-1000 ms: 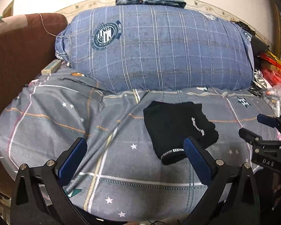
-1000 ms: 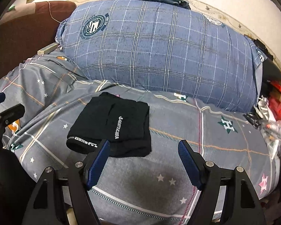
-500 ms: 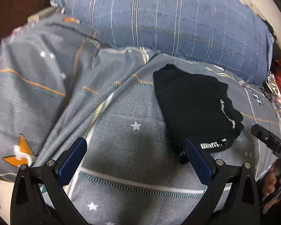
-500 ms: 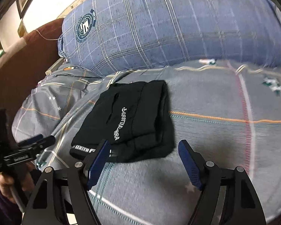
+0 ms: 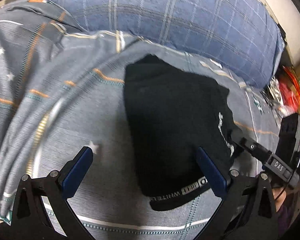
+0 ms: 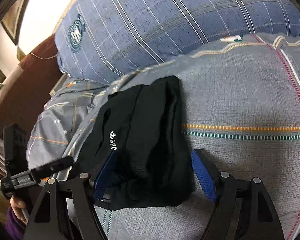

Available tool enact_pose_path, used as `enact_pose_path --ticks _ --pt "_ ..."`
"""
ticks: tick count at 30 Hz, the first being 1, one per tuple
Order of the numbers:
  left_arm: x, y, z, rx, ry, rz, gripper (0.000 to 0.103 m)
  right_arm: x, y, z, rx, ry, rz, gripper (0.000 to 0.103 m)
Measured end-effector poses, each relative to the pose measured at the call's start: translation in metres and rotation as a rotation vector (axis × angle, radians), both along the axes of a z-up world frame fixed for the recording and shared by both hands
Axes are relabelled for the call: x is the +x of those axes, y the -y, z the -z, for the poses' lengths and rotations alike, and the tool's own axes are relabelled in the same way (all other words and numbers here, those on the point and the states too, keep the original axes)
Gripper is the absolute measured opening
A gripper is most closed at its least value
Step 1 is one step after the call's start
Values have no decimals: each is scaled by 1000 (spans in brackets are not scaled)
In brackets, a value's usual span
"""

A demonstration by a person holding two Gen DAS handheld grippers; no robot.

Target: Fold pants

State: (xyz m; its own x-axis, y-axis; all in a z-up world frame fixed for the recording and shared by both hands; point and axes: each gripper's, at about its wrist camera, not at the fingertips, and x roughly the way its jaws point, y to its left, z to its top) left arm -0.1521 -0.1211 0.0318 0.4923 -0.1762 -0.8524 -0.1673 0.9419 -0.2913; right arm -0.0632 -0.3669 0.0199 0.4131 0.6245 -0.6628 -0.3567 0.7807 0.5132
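Black folded pants (image 5: pixel 170 124) with a white-lettered waistband lie on the grey star-print bedcover (image 5: pixel 70 120). My left gripper (image 5: pixel 145 168) is open and low over the pants' near left part. Its right finger pad (image 5: pixel 212 174) rests against the black cloth, while the left pad (image 5: pixel 78 172) is over the bedcover. In the right wrist view the pants (image 6: pixel 146 124) reach between the fingers of my open right gripper (image 6: pixel 154 174), and the cloth covers part of its left pad (image 6: pixel 104 176). Each gripper shows in the other's view: the right gripper (image 5: pixel 258 152) and the left gripper (image 6: pixel 50 168).
A big blue plaid pillow (image 5: pixel 180 20) lies behind the pants. A brown padded headboard (image 6: pixel 30 80) stands at the left. Red and shiny packages (image 5: pixel 286 94) crowd the bed's right edge. A person's hand (image 6: pixel 18 204) holds the left gripper's handle.
Both grippers have moved in and down toward the pants, from well short of them to their near end. The pants themselves have not moved.
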Motion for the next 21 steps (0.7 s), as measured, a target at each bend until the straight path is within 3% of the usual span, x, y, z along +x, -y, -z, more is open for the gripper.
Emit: enact_pose_path --ticks 2,3,10,16,21 --pt "-1 4 5 21 -10 16 103 -4 -4 -1 -23 8 -3 74" --pt "0 4 6 32 -17 16 103 -6 -7 -2 -43 19 -4 66" --pt "0 -2 3 82 -42 -6 97 -29 -19 -17 -73 51 -10 49" --pt "-9 -7 -1 124 -35 -37 97 -41 -32 -16 -233 90 29 58" --pt "-25 -5 -12 187 -2 -40 97 -55 -41 -30 -308 155 15 59"
